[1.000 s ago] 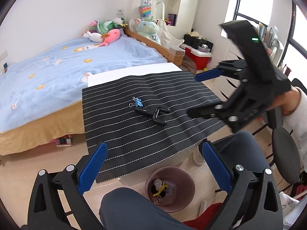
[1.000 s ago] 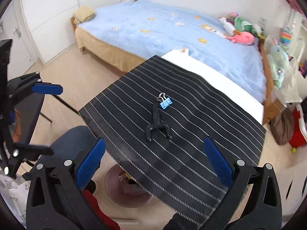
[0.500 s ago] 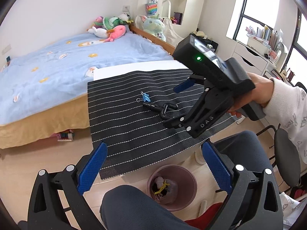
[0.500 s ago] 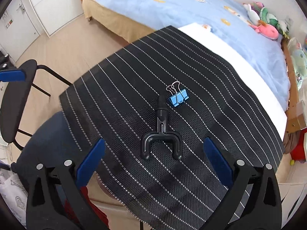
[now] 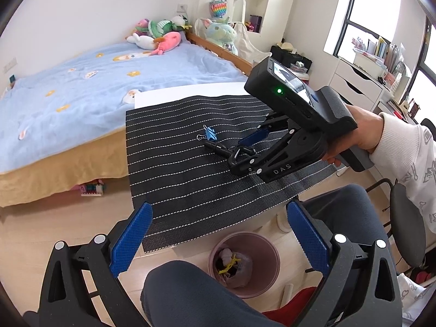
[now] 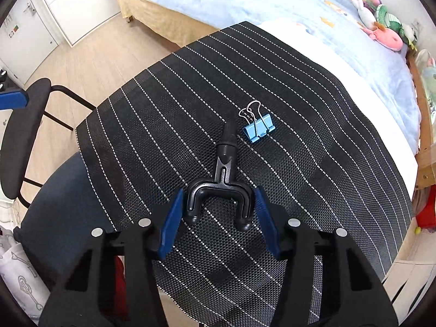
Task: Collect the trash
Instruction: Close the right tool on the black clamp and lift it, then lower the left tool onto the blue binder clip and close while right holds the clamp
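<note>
A black Y-shaped plastic piece [image 6: 221, 179] lies on the black striped mat [image 6: 299, 190], with a blue binder clip [image 6: 259, 128] just beyond its stem. My right gripper [image 6: 219, 208] is low over the mat, its blue pads on either side of the piece's two prongs, close to them but with a sliver of gap. In the left wrist view the right gripper [image 5: 245, 150] covers part of the piece [image 5: 218, 147] beside the clip [image 5: 209, 134]. My left gripper [image 5: 218, 234] is open and empty, held back above the pink bin [image 5: 245, 261].
The bin holds crumpled trash and stands on the wood floor below the table's near edge. A bed [image 5: 81, 87] with soft toys lies beyond the table. A black chair [image 6: 24, 136] stands at the left of the right wrist view. My legs are under the table.
My right gripper has come down from the side onto the mat and narrowed its jaws around the Y-shaped piece's prongs. The left gripper has stayed open and shifted slightly.
</note>
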{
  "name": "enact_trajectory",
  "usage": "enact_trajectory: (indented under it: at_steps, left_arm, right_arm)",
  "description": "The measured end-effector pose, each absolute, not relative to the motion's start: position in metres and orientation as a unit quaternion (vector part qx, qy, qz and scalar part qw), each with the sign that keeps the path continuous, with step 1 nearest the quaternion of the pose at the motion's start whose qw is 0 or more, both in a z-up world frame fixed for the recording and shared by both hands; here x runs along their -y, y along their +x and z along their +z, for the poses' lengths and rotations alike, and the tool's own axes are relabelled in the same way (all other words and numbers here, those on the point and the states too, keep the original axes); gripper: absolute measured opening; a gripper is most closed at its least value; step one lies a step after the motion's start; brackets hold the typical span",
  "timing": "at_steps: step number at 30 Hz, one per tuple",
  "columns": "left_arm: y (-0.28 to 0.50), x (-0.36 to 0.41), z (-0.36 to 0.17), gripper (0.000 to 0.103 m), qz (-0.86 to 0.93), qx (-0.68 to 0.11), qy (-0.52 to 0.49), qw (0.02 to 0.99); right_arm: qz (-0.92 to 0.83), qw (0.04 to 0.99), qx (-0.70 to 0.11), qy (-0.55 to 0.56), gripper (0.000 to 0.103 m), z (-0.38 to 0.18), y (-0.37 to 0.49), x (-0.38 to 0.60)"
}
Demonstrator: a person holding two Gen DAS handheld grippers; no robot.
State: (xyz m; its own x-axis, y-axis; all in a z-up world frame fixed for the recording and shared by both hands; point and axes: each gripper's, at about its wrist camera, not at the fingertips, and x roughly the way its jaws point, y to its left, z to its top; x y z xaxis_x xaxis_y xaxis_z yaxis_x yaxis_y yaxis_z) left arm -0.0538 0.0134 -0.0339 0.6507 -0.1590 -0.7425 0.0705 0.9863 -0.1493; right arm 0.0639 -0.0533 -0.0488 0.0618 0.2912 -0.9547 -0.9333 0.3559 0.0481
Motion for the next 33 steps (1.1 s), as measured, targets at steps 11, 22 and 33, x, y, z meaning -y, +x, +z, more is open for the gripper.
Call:
enact_trajectory:
  at_steps: [11,22,33]
  left_arm:
    - [-0.053,-0.013,-0.033,0.095,-0.064,-0.411,-0.052,0.908]
    - [-0.038,-0.012,-0.026,0.095,-0.068,-0.405,-0.044,0.911]
    - [-0.003,-0.004,-0.014,0.095,-0.072,-0.397,-0.018,0.915]
  right_arm:
    - [0.476,0.675,-0.485,-0.287,0.051,-0.036,0.062,0.061]
    - [0.473,0.707,-0.47,-0.236,0.051,-0.009,0.06,0.087]
    - [0.43,0.742,-0.474,-0.2,0.051,0.0,0.071,0.131]
